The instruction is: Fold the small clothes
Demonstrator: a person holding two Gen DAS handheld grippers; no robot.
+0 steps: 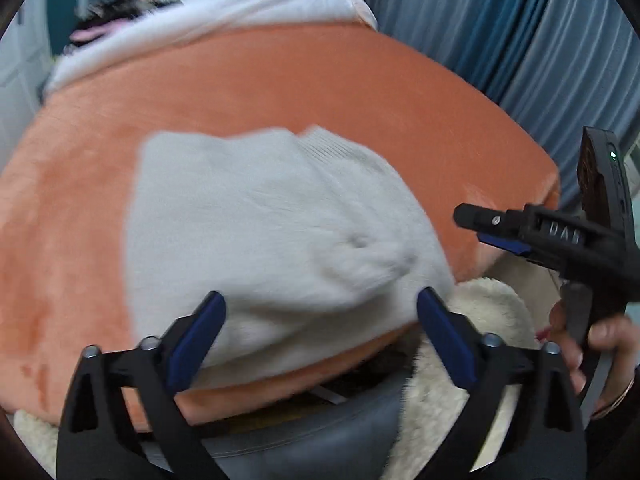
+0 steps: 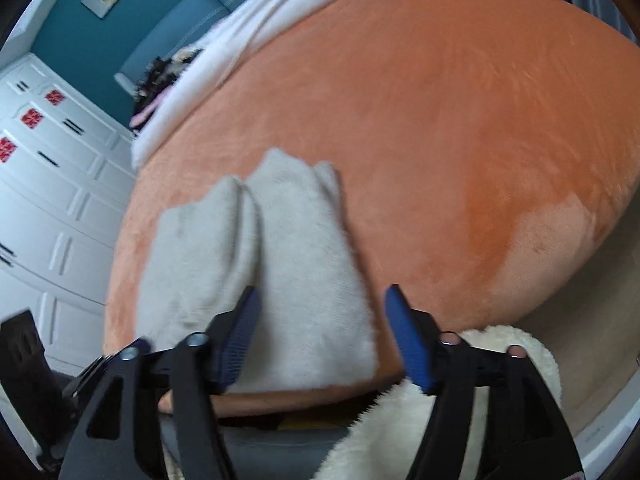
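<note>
A pale grey fuzzy garment (image 1: 264,232) lies folded on the orange bed cover (image 1: 320,88), close to the bed's near edge. In the right wrist view the garment (image 2: 280,264) shows as two folded layers side by side. My left gripper (image 1: 320,340) is open and empty, just above the garment's near edge. My right gripper (image 2: 324,340) is open and empty, above the garment's near right corner. The right gripper also shows in the left wrist view (image 1: 492,228), to the right of the garment, its jaws seen side-on.
A white blanket (image 1: 208,12) lies across the far end of the bed with a dark patterned item (image 1: 120,12) on it. Blue curtains (image 1: 520,40) hang on the right. White cabinets (image 2: 52,200) stand on the left. A cream fluffy rug (image 2: 440,420) lies below the bed's near edge.
</note>
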